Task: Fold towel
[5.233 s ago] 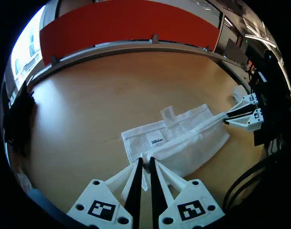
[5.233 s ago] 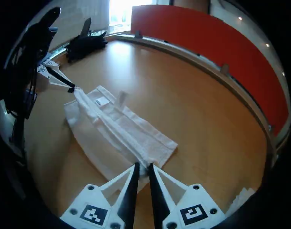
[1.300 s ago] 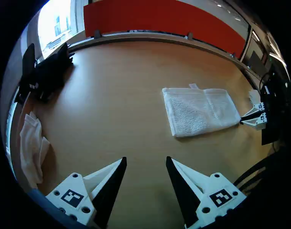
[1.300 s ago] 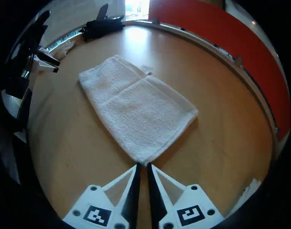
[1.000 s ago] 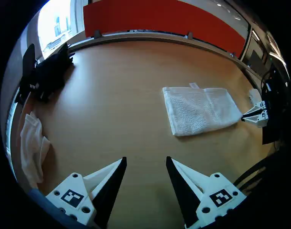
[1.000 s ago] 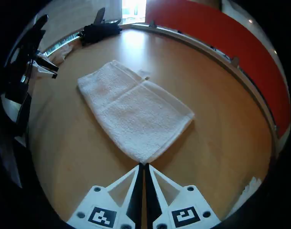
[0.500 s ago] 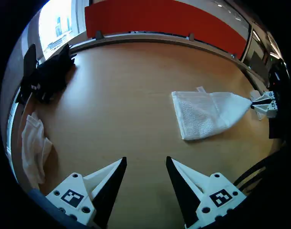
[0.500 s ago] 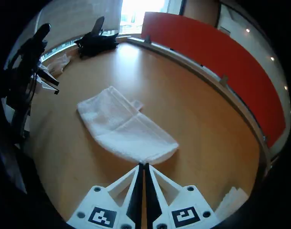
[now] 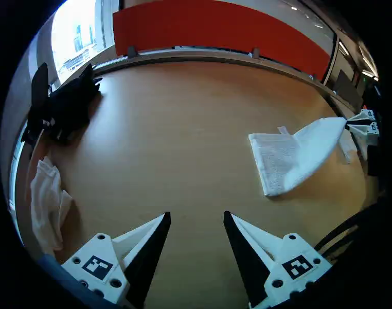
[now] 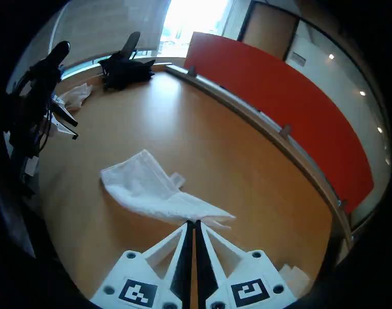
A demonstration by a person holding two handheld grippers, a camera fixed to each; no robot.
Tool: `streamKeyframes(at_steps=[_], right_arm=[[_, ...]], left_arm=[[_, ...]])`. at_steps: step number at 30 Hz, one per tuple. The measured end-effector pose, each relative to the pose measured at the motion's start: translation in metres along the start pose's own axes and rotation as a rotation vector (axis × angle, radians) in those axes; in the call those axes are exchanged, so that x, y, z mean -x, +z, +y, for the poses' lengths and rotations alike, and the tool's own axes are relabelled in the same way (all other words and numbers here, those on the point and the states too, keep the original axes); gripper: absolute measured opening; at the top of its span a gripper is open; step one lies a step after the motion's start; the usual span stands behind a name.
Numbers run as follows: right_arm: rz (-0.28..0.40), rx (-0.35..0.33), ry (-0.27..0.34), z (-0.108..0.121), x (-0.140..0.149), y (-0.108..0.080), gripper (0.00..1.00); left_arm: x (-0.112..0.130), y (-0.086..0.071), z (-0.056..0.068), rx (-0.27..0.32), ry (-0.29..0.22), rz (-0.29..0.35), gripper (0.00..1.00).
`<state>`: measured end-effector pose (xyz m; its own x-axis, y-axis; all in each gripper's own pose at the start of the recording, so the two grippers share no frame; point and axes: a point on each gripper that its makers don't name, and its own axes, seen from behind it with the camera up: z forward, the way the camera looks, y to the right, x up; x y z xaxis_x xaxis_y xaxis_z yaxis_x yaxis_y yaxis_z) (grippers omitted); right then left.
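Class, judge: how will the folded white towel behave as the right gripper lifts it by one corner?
Probably floppy: the towel sags from the right gripper to the table, one end resting there. Likely light, since a corner pinch raises it. Its hanging layers may slip open.

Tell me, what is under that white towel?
Under the towel's raised end, held up by the right tool, bare wooden table shows. Its other end lies flat, so whatever is beneath that part is covered.

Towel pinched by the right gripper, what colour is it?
The towel is plain white, clearest in the left gripper view.
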<state>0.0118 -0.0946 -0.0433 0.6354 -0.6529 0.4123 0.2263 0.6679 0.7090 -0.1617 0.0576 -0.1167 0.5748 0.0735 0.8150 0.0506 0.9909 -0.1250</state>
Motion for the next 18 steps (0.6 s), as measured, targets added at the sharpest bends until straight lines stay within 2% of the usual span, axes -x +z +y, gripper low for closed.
streamKeyframes(at_steps=[9,18], right_arm=[[0.013,0.013,0.000,0.008,-0.004,-0.007,0.04],[0.025,-0.021,-0.023,-0.008,-0.011,0.000,0.04]], left_arm=[[-0.001,-0.001,0.001,0.002,0.001,0.003,0.75],[0.001,-0.003,0.001,-0.003,-0.001,0.008,0.75]])
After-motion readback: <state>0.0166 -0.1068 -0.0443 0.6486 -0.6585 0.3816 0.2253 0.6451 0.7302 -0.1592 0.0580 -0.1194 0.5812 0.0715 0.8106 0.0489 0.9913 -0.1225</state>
